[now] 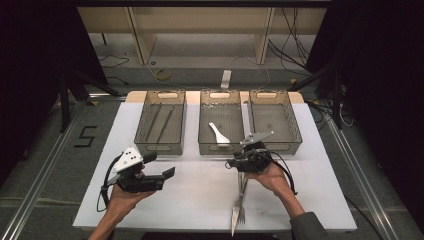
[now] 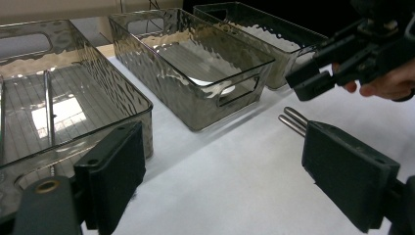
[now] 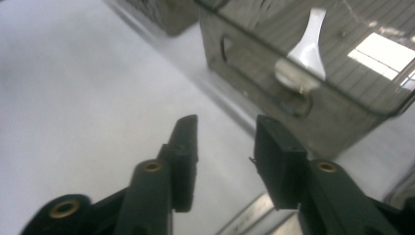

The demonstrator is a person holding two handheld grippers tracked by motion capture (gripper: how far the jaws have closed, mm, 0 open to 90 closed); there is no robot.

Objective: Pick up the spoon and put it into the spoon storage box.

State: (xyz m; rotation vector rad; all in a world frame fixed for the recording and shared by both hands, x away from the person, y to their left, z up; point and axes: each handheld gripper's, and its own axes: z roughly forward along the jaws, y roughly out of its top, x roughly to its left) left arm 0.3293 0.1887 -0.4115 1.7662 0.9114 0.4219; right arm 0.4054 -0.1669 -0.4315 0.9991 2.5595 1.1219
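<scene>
White matte tabletop (image 1: 190,200); both grippers' jaws apart (empty) above steel cutlery (image 1: 240,202).

Three smoky grey see-through bins (image 1: 218,146) with a rippled, ribbed pattern stand on a white table (image 1: 190,195), a white spoon (image 1: 218,134) lies in the middle one, and silver cutlery (image 1: 240,207) (shiny steel) lies by the black grippers (image 1: 167,174).
</scene>
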